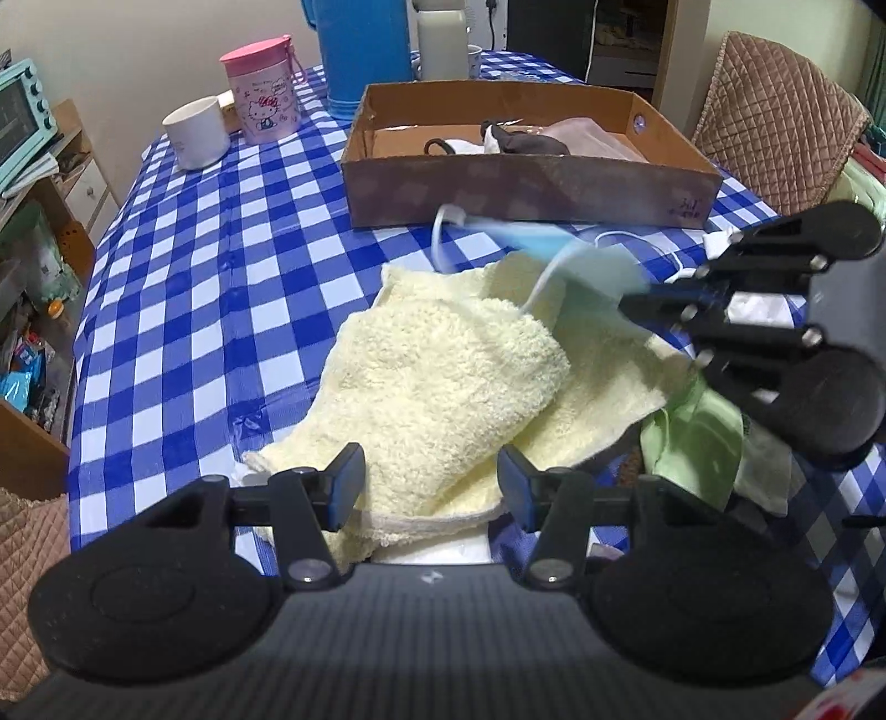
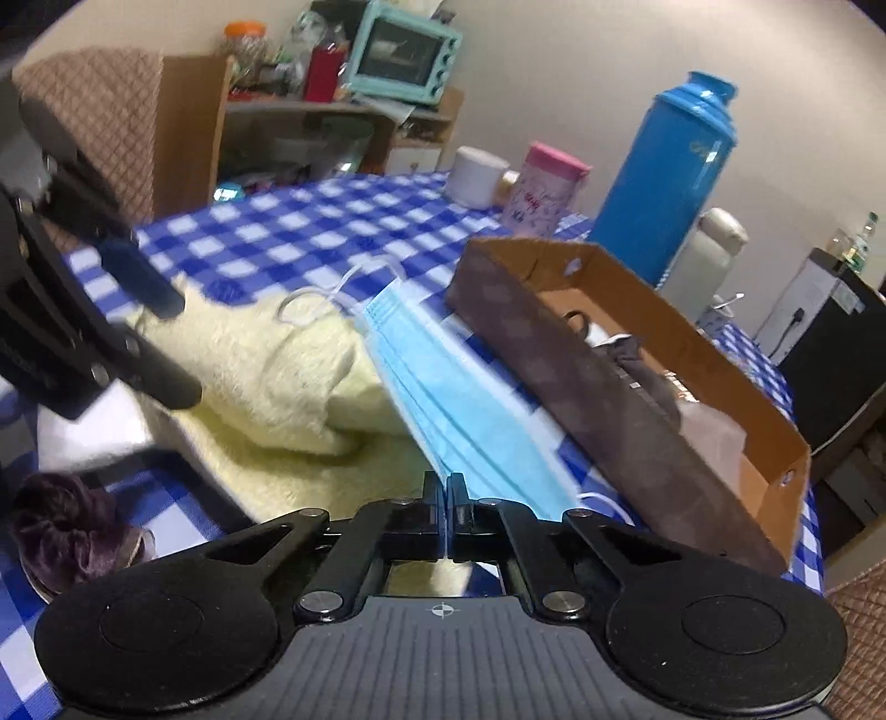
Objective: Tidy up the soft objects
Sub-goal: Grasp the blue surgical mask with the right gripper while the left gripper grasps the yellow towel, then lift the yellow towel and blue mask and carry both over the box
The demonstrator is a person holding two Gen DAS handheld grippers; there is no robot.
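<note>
A: The right gripper (image 2: 447, 487) is clamped on 1 corner of the mask (image 2: 459, 410), mid-frame, just beside the box (image 2: 637, 410).

B: It could slip out, or its loop might snag the towel (image 1: 437, 376), I think.

A: The left gripper (image 1: 431, 481) is spread wide at the bottom, holding nothing.

blue mask (image 1: 581, 257) motion-blurred, thermos (image 1: 365, 50) top cropped, box (image 1: 531, 183) contents perhaps cloths

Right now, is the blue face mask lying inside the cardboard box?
No, the blue face mask is pinched by the right hand-held gripper, outside the cardboard box.
</note>
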